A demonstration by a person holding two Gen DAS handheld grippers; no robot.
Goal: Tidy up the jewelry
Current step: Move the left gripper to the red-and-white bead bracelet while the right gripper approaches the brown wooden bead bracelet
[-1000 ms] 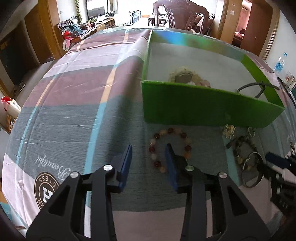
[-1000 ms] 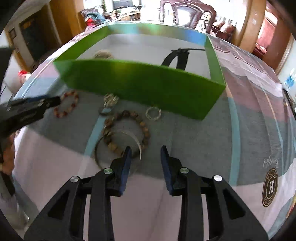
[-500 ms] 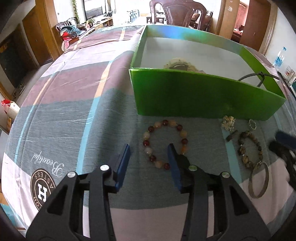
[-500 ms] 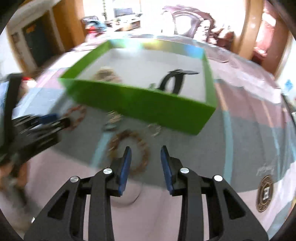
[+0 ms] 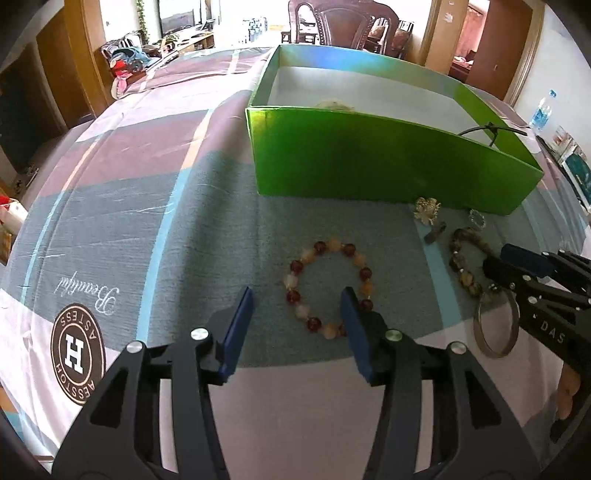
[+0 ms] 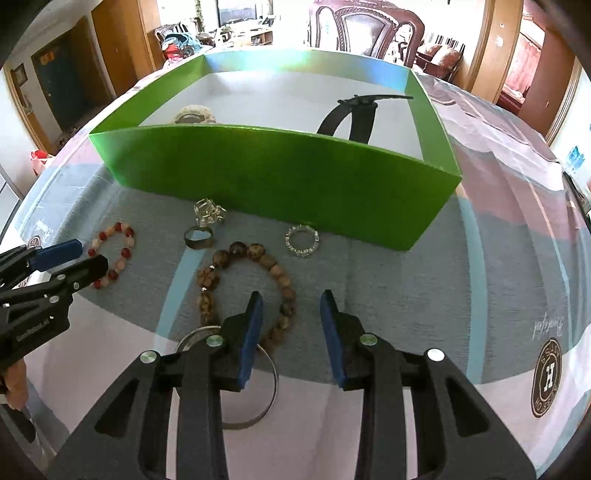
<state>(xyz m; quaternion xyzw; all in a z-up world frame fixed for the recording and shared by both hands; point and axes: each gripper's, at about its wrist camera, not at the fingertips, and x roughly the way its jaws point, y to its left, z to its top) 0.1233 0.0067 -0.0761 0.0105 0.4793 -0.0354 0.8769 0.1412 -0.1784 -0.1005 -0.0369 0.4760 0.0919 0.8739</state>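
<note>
A green box (image 5: pixel 388 162) (image 6: pixel 280 173) stands on the cloth; a black strap (image 6: pixel 354 114) and a pale bracelet (image 6: pixel 194 114) lie inside. A red and peach bead bracelet (image 5: pixel 328 284) (image 6: pixel 112 254) lies before my open, empty left gripper (image 5: pixel 297 306), whose right finger overlaps its near right edge. A brown bead bracelet (image 6: pixel 240 284) (image 5: pixel 465 266), a silver bangle (image 6: pixel 236 384) (image 5: pixel 495 328), a dark ring (image 6: pixel 198 238), a crystal ring (image 6: pixel 302 240) and a crystal ornament (image 6: pixel 208 214) lie near my open, empty right gripper (image 6: pixel 290 314).
The striped tablecloth (image 5: pixel 147 206) covers the table, with a round logo (image 5: pixel 77 343) at the near left and another logo (image 6: pixel 546 376) at the right. A wooden chair (image 6: pixel 365 26) stands behind the table. A water bottle (image 5: pixel 541 110) stands far right.
Both grippers have pulled back and down from the box. The right gripper's view settled after a blur; it now sits over the brown bracelet and bangle. Both stay open.
</note>
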